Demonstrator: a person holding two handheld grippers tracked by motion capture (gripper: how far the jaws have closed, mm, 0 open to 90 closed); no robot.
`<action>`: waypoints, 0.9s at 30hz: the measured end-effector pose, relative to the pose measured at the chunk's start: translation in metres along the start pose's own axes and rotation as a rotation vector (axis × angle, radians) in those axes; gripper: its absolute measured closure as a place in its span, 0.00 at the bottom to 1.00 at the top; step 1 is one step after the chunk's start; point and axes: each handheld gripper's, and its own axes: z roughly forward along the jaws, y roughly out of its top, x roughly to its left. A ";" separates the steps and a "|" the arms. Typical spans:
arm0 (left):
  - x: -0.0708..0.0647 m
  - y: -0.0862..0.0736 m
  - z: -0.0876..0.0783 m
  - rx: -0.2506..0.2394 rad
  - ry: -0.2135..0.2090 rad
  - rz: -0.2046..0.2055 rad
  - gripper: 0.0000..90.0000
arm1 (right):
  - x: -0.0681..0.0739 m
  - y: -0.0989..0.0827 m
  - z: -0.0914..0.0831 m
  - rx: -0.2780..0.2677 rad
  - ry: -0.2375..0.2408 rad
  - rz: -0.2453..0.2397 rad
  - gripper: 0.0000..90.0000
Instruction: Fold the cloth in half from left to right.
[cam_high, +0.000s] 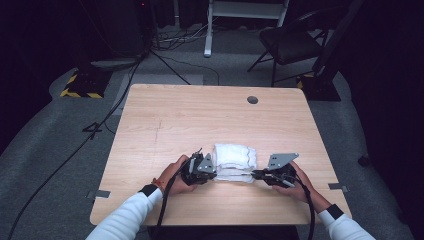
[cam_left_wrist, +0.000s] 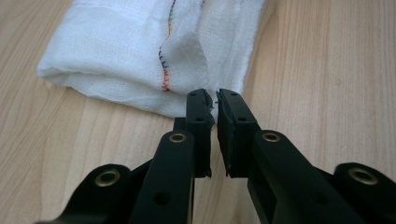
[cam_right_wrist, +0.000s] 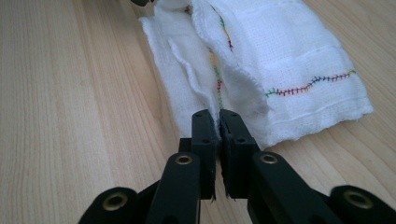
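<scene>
A white gauze cloth (cam_high: 234, 156) with multicoloured stitching lies folded on the wooden table (cam_high: 200, 115), near the front edge. My left gripper (cam_high: 214, 175) is at its near left corner and my right gripper (cam_high: 256, 174) at its near right corner. In the left gripper view the jaws of the left gripper (cam_left_wrist: 215, 100) are pinched on a thin edge of the cloth (cam_left_wrist: 121, 51). In the right gripper view the right gripper (cam_right_wrist: 218, 116) is shut on the hem of the cloth (cam_right_wrist: 289, 56), where a loose flap curls up.
A round cable hole (cam_high: 252, 100) sits near the table's far edge. On the floor behind stand a folding chair (cam_high: 292, 42) and a yellow-and-black striped base (cam_high: 82, 85). Cables (cam_high: 95, 127) trail along the floor to the left of the table.
</scene>
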 end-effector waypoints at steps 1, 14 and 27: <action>0.000 0.000 0.000 0.005 -0.002 -0.002 0.94 | 0.001 -0.001 0.001 0.003 -0.001 -0.001 0.94; 0.007 -0.006 -0.010 -0.022 0.040 -0.053 0.89 | 0.001 -0.007 -0.004 0.015 -0.013 0.004 0.89; 0.017 0.007 -0.018 -0.097 0.109 -0.109 0.67 | -0.012 -0.004 -0.023 -0.048 -0.101 0.077 0.66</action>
